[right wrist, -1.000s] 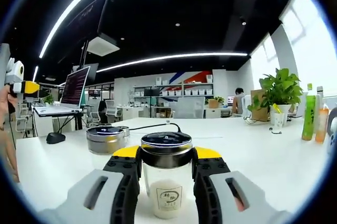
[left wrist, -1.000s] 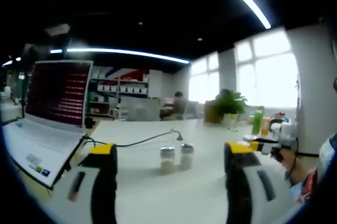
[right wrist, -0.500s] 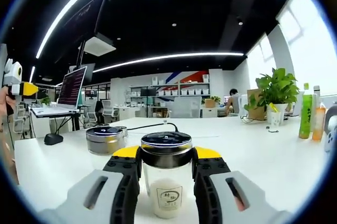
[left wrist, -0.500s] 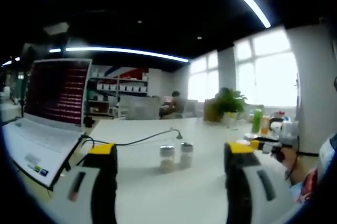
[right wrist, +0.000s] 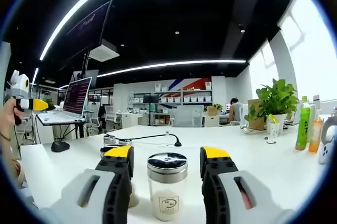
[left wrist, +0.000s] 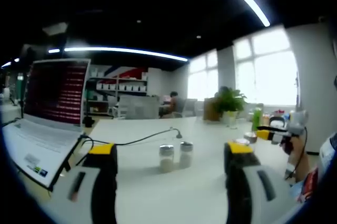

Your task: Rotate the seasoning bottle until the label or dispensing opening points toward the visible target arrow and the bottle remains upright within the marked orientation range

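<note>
Your right gripper has its jaws spread wide, and the bottle stands upright on the table between them, touching neither; a clear gap shows on each side of its metal lid. From the right gripper view you can read a small round label on the bottle's front, facing back toward you, and pale seasoning fills its lower part. A second jar sits just behind your left jaw, mostly hidden by it. Farther ahead a black cable runs across the table, a plant stands off to the right with a green bottle and an orange one beyond it, and a laptop sits raised on the left. Your left hand shows at the left edge of that view, held up with its gripper's yellow tip pointing inward. The left gripper view gives the wider scene: your left gripper is held low and back from the work, jaws wide apart and holding nothing, and both jars stand side by side well ahead, between the jaws. The laptop lies close on the left there. Your right hand appears at the right edge, raised off the table.
</note>
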Available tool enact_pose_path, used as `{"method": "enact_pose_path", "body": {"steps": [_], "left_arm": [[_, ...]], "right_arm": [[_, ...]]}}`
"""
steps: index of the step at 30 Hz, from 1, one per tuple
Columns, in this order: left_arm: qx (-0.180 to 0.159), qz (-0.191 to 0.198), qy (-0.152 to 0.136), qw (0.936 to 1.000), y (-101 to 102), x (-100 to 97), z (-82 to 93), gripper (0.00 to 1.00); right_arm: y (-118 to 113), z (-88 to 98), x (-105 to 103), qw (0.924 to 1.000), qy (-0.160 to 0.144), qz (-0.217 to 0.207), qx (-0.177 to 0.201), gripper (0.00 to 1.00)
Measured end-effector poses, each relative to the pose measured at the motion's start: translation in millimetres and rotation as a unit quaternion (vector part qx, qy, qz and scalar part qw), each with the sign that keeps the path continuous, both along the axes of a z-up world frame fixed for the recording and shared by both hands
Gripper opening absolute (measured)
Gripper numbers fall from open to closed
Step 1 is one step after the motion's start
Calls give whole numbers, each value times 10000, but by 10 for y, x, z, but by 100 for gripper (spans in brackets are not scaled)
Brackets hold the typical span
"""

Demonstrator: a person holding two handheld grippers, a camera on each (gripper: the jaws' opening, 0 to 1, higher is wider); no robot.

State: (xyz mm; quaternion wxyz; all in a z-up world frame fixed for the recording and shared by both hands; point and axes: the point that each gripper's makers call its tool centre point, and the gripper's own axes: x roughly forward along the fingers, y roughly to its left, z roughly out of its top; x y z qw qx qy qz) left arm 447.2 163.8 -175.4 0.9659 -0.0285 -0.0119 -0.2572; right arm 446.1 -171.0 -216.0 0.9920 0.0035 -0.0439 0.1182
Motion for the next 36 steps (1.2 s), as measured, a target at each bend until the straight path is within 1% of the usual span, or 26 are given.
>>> {"method": "enact_pose_path", "body": {"steps": [1,2,7,9,11,12,14,16,18,20,22,23,24,26,27,29,32,33,35,36], "left_arm": [[-3,4,0,10000,4,5,-2,88],[-7,9,9,10000,6,6,-8,88],[-31,64,34,10000,37,23,-24,88],[-37,76,31,10000,41,23,-25,88],[-26,65,30,10000,38,23,-28,88],[-22,59,36,10000,35,24,-30,88],[-25,62,41,10000,31,29,-33,88],[-17,52,42,10000,24,26,-34,88],[-8,33,34,10000,16,17,-31,88],[-13,40,29,10000,18,15,-25,88],[-13,65,38,10000,24,18,-30,88],[-9,74,48,10000,27,20,-36,88],[-11,77,54,10000,33,22,-37,88],[-29,83,52,9999,41,24,-32,88],[-32,83,51,9999,41,24,-30,88],[-18,82,51,10000,39,24,-30,88],[-1,62,71,10000,21,26,-38,88],[3,55,77,10000,10,27,-40,88],[12,35,76,10000,-20,23,-43,88],[25,17,76,10000,-29,23,-42,88]], "right_arm": [[-4,-6,11,10000,25,12,-16,65],[-13,-7,17,10000,22,11,-51,66],[-73,89,39,9998,-57,21,-206,66],[-16,165,21,9991,-112,228,-346,68],[60,269,-15,9981,-191,517,-274,68],[95,313,-27,9972,-175,685,-236,68],[116,363,-25,9960,-169,819,-305,67],[134,387,-22,9947,-181,901,-464,67],[148,371,-25,9931,-129,986,-621,67],[151,351,-36,9915,-62,1125,-647,65],[138,361,-59,9895,-126,1294,-629,59],[116,352,-58,9896,-108,1289,-633,58],[68,306,-44,9894,-12,1241,-760,59],[19,274,-34,9884,13,1255,-853,61],[-7,251,-38,9872,22,1347,-858,61],[-26,212,-49,9852,68,1565,-696,61],[-102,105,-28,9829,209,1741,-564,60],[-112,63,-26,9814,270,1839,-476,60],[-116,6,-27,9771,295,2078,-335,57],[-119,-29,-19,9754,365,2155,-288,57]]}}
